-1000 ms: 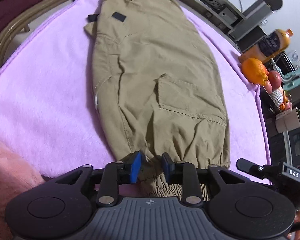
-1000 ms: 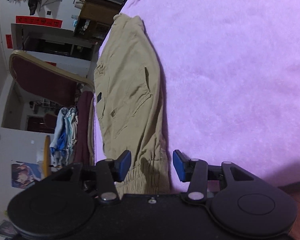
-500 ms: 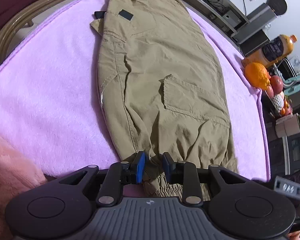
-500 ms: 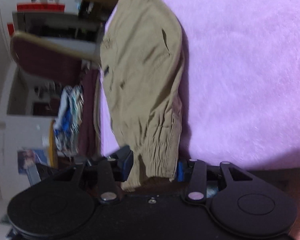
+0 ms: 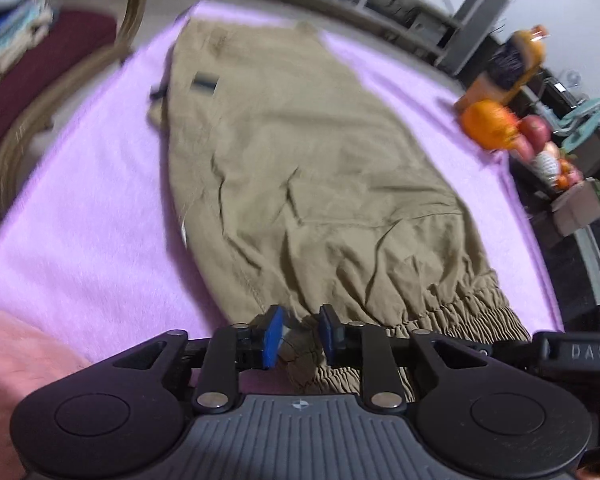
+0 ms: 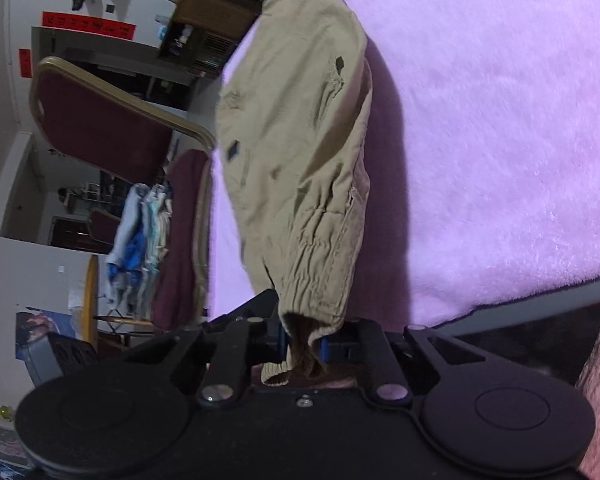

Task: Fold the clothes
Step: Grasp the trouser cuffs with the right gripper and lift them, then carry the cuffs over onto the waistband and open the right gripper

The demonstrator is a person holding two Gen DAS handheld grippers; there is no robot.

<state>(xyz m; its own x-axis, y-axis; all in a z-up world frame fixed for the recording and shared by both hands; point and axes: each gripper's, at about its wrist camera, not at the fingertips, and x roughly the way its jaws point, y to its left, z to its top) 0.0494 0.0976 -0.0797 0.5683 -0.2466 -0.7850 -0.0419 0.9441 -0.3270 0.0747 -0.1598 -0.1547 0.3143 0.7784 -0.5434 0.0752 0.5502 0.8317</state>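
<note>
Up they come! We have both grippers clenched on the elastic cuffs of the one pair of khaki trousers [image 5: 308, 184]: left gripper [image 5: 299, 336], right gripper [image 6: 302, 344]. A second ago the cuffs lay flat on the purple blanket [image 5: 80, 220]; now the hem hangs lifted off it, so the fold toward the waistband looks underway. Two grippers, two cuffs.

The left black two-finger gripper with blue pads [image 5: 299, 336] is low over the near edge of the purple fleece blanket [image 5: 100, 220], its jaws clamped on the elastic cuff of the khaki cotton cargo trousers [image 5: 300, 184]. The right black gripper [image 6: 303, 346] pinches the other cuff, raised off the blanket.
</note>
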